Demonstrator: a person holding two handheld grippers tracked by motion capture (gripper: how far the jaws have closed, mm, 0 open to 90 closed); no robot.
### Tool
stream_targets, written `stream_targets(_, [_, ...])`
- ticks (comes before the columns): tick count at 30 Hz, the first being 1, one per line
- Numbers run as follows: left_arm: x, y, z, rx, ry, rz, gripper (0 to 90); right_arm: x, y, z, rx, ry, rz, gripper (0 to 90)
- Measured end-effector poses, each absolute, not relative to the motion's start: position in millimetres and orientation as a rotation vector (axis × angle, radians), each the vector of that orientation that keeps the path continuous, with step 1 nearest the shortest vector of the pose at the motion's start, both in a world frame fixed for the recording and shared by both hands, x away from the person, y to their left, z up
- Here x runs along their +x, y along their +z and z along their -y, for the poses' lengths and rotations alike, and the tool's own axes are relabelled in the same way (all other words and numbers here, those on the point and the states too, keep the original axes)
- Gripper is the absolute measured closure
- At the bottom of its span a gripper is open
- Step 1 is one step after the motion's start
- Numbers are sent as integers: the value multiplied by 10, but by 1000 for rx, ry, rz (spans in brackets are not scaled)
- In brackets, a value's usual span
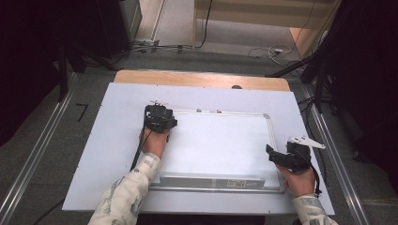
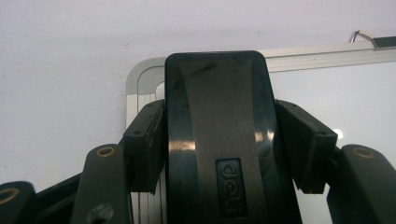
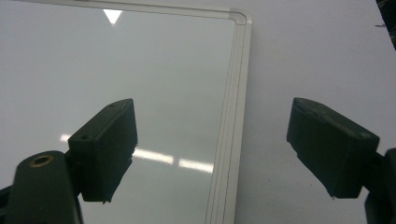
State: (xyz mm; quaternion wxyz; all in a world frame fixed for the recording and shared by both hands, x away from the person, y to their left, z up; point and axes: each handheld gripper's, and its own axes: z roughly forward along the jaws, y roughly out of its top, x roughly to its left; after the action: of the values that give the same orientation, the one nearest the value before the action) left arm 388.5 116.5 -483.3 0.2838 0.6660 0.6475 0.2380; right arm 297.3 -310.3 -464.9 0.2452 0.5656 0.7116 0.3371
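Black eraser, white whiteboard – silver frame, sleeve (pale, patterned)

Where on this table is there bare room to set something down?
The whiteboard middle, between the left gripper holding the eraser and the right gripper, is bare. So is the white table cover beyond the board. The board's far-left corner is crowded.

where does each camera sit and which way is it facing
High view: above the person's side, looking forward and down on the table; both forearms and claws show.
Left gripper view: on the left claw, looking along its jaws at the eraser they hold.
Right gripper view: on the right claw, jaws open above the whiteboard's edge.
All three share the whiteboard.
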Motion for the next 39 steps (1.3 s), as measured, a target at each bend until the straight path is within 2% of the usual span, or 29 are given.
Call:
stream_targets(2, [3864, -4797, -1163, 1787, 651, -1710, 327, 2973, -4650, 3114, 1546, 921, -1941, 148])
stream_targets(6, [3796, -4728, -1206, 1786, 624, -1680, 285, 2966, -4649, 3126, 1547, 922, -1939, 148])
stream_targets(14, [3527, -4655, -1348, 1756, 607, -1598, 282, 2949, -4636, 3134, 1544, 930, -1930, 148])
stream_targets(18, [3329, -4617, -1490, 1724, 651, -1571, 282, 2941, -4632, 3157, 1543, 934, -1925, 148])
stream_targets(31, [2774, -4653, -2096, 1638, 633, -1597, 257, 2889, -4598, 3268, 1556, 943, -1890, 147])
stream_targets(39, [2585, -4655, -2273, 1611, 646, -1612, 251, 2885, -4600, 3290, 1557, 934, -1886, 147])
